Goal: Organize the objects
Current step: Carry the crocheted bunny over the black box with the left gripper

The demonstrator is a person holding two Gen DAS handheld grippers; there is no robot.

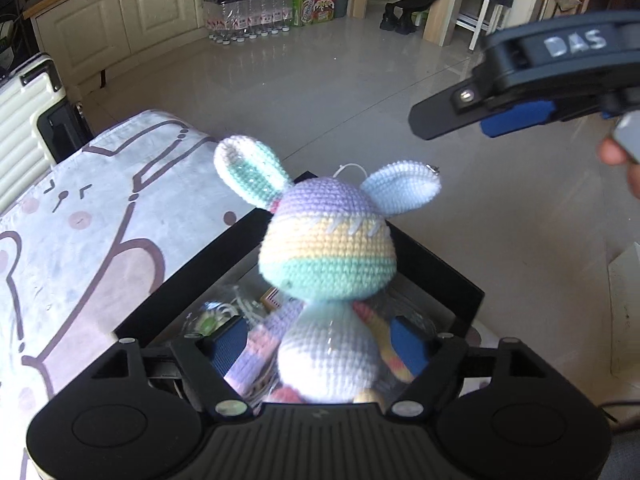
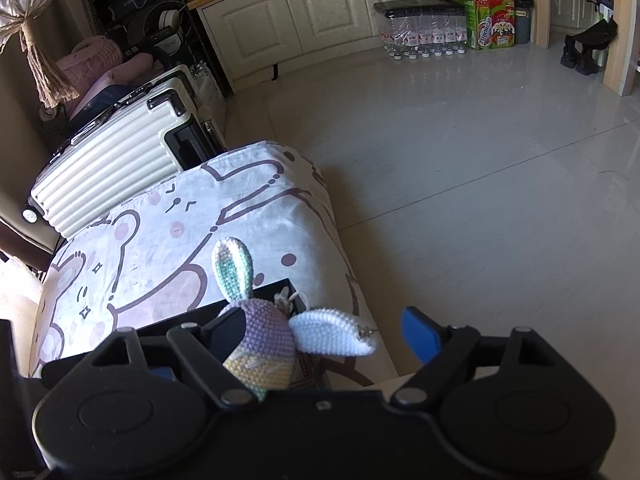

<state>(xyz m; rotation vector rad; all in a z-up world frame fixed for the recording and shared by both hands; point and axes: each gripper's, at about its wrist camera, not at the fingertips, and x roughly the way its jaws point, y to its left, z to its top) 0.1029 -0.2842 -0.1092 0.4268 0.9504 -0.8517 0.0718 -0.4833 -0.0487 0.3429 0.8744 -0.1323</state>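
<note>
Crochet rabbit (image 1: 326,264), pastel-striped and round-headed, stands over black box (image 1: 436,276) between spread left gripper (image 1: 320,344) pads; right gripper (image 2: 324,340) gapes.

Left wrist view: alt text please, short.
A pastel crochet bunny stands between the left claw's open blue pads, over a black box on a cartoon-print cloth. The right claw hovers at upper right.

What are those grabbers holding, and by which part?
Apparently nothing: the crocheted bunny sits between the pads of the left hand-held gripper, but they look clear of it. The right hand-held gripper is open.
</note>
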